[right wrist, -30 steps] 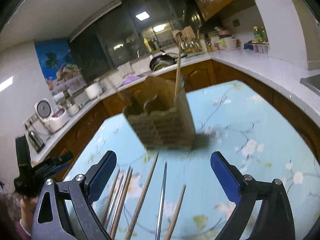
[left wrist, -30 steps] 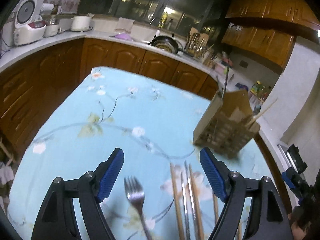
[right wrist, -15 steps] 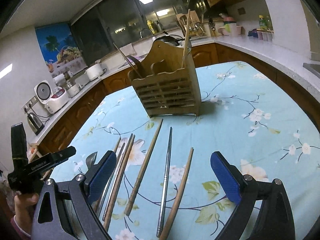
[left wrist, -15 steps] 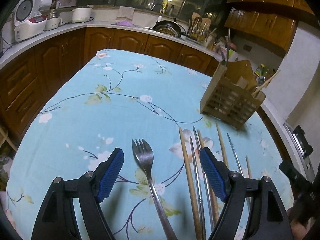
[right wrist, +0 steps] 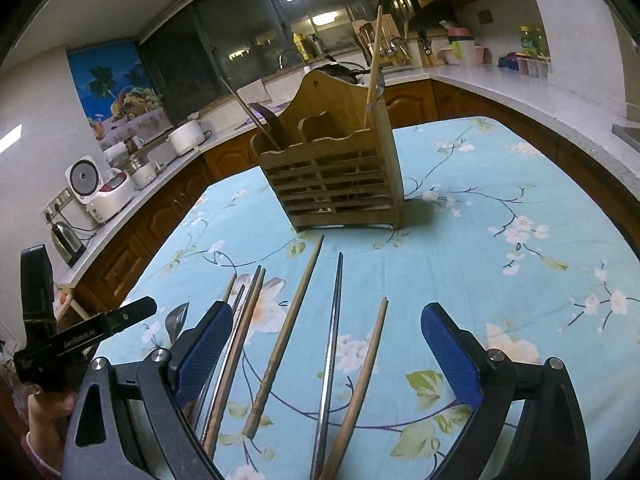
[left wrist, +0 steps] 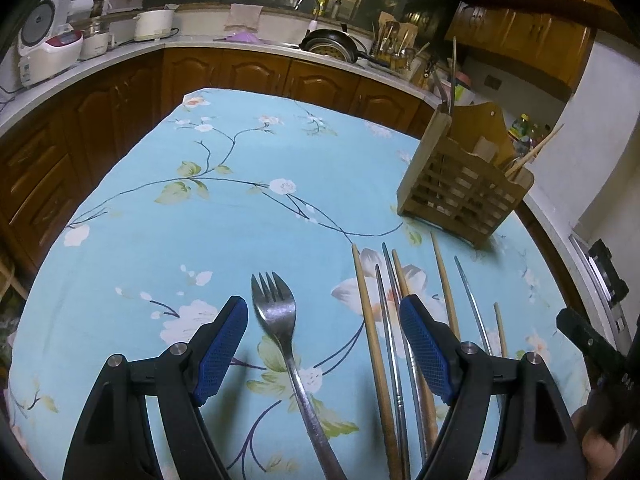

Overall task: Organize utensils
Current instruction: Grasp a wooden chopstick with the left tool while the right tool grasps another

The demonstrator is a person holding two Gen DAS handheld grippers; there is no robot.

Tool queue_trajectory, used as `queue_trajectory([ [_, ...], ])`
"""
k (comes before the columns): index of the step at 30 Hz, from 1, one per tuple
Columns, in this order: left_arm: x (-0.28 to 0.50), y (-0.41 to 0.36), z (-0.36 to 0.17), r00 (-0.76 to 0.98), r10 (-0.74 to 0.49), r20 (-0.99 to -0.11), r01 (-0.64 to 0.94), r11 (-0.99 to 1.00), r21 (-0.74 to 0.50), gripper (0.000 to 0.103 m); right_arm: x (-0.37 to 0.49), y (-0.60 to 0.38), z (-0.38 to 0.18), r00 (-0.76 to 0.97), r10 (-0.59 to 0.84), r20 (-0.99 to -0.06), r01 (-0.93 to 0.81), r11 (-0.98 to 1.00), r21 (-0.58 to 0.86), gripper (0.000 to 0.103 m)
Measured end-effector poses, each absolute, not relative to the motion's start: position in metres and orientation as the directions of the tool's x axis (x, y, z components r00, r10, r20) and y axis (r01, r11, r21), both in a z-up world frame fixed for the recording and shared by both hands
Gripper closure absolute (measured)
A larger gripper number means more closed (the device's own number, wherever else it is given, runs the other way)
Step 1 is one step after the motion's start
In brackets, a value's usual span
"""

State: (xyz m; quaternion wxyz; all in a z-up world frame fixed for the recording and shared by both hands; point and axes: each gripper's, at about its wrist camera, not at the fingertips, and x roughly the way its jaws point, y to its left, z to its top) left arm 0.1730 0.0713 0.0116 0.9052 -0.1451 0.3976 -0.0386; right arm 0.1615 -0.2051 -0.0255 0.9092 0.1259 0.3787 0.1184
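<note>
Floral tablecloth [left wrist: 240, 208]: fork [left wrist: 280, 320], chopsticks [right wrist: 288, 332] before wooden caddy [right wrist: 332, 176].

A blue flowered cloth [left wrist: 224, 208] covers the desk. Behind it, brown cabinets [left wrist: 256, 76] carry a pale counter with a white rice cooker [left wrist: 44, 56], a white pot [left wrist: 154, 24], a black pan [left wrist: 332, 46] and a kettle [right wrist: 66, 240].

A home kitchen. Brown wooden cabinets [left wrist: 248, 76] run beneath a pale counter at the top of the frame, which carries a rice cooker [left wrist: 44, 54] at upper left, a white pot [left wrist: 154, 24], and a black pan [left wrist: 332, 44] by the sink tap [left wrist: 308, 0]. A fruit poster [right wrist: 120, 100] hangs at left, above a kettle [right wrist: 66, 238].
</note>
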Motion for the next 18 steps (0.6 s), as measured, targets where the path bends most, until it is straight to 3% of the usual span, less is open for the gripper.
queue_trajectory([
  [8,0.195,0.06,0.009,0.659,-0.175,-0.731,-0.034,0.964,-0.262,0.027,0.181,-0.2,-0.032,0.669,0.305,-0.678,-0.125,0.945,0.302,0.008],
  [14,0.214,0.054,0.006,0.651,-0.174,-0.738,-0.026,0.968,-0.251,0.032,0.2,-0.189,-0.04,0.639,0.303,-0.707,-0.13,0.948,0.289,0.03],
  [18,0.23,0.048,0.002,0.63,-0.181,-0.755,-0.006,0.971,-0.239,0.043,0.219,-0.178,-0.046,0.601,0.324,-0.731,-0.153,0.944,0.293,0.047],
])
